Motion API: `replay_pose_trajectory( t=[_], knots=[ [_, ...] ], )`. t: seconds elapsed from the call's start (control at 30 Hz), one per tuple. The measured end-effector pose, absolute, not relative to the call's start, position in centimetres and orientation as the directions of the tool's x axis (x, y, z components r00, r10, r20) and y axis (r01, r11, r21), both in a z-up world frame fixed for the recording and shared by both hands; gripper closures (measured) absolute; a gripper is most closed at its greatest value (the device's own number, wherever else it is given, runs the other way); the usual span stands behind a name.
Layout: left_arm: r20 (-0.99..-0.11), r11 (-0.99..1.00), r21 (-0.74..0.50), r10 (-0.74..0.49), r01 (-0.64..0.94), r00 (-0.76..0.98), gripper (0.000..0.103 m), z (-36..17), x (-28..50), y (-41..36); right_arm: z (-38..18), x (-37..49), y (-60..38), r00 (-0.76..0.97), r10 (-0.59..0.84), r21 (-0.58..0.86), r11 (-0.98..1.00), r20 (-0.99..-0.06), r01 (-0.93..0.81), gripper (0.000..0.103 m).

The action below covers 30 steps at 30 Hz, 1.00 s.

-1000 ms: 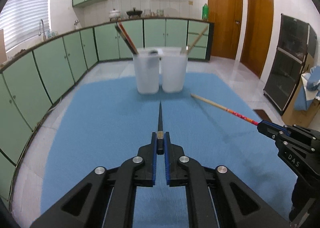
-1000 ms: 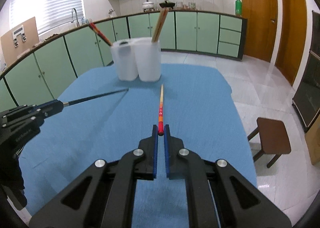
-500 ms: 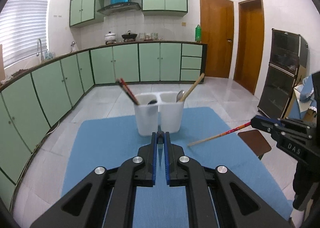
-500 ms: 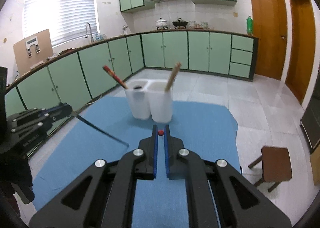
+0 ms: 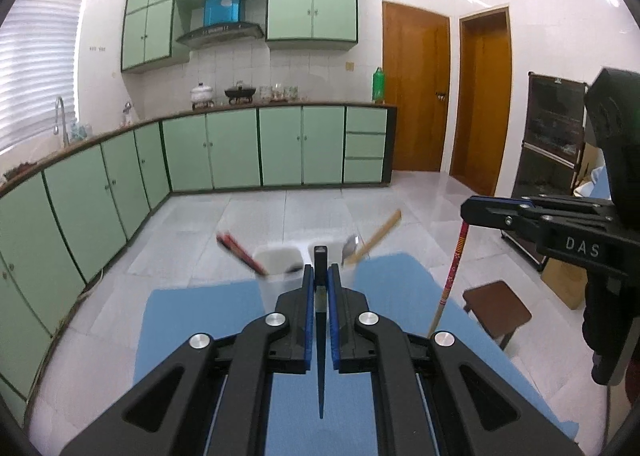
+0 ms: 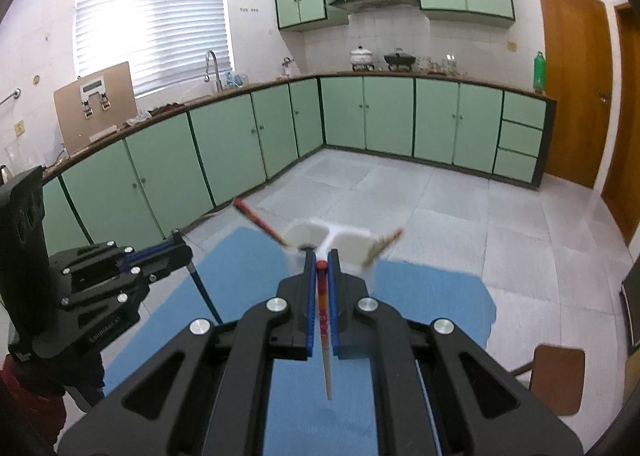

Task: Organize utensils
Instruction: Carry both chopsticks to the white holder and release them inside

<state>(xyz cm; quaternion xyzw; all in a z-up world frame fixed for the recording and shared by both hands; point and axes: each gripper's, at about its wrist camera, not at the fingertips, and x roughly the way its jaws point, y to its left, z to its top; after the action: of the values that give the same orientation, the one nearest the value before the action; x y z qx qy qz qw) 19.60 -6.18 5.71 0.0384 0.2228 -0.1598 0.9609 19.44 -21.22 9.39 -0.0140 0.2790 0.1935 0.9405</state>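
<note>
Left hand-held gripper (image 5: 320,280) clamped on a dark chopstick (image 5: 320,356), tip hanging down toward the camera over the blue surface (image 5: 192,320); right hand-held gripper (image 6: 321,268) likewise clamped on a red-topped chopstick (image 6: 325,336), long axis near-vertical, pale tip down. Beyond, the white two-cup holder (image 6: 320,234) is motion-blurred, lower half hidden behind the fingers, utensils inside leaning outward.

two-cup holder (image 5: 304,260) on the cloth's (image 5: 192,320) far edge, stool (image 5: 498,310) right.
</note>
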Motion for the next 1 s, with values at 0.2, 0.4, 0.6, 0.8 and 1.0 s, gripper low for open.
replay_pose_trajectory(
  t=[0.2, 0.4, 0.6, 0.8, 1.0],
  knots=[
    [-0.347, 0.946, 0.025, -0.294, 0.322, 0.891, 0.097, 9.7, 22.4, -6.7, 13.8, 22.8, -20.5, 0.815, 0.355, 0.038, 0.924, -0.458, -0.381, 0.098],
    [-0.254, 0.950, 0.030, -0.292, 0.309, 0.922, 0.097, 12.8, 26.8, -7.5, 17.0, 27.8, -20.0, 0.865, 0.334, 0.020, 0.936, -0.375, -0.353, 0.098],
    [-0.251, 0.959, 0.014, -0.270, 0.282, 0.930, 0.097, 11.6, 32.1, -7.7, 15.8, 32.8, -20.5, 0.875, 0.334, 0.062, 0.941, -0.350, -0.334, 0.098],
    [-0.339, 0.956, -0.005, -0.277, 0.293, 0.899, 0.096, 7.1, 35.9, -7.6, 10.4, 36.1, -20.0, 0.827, 0.325, 0.077, 0.942, -0.458, -0.328, 0.098],
    [-0.418, 0.959, -0.042, -0.272, 0.281, 0.867, 0.087, 3.5, 36.5, -6.3, 7.0, 35.4, -19.5, 0.817, 0.277, 0.036, 0.953, -0.505, -0.301, 0.092]
  ],
)
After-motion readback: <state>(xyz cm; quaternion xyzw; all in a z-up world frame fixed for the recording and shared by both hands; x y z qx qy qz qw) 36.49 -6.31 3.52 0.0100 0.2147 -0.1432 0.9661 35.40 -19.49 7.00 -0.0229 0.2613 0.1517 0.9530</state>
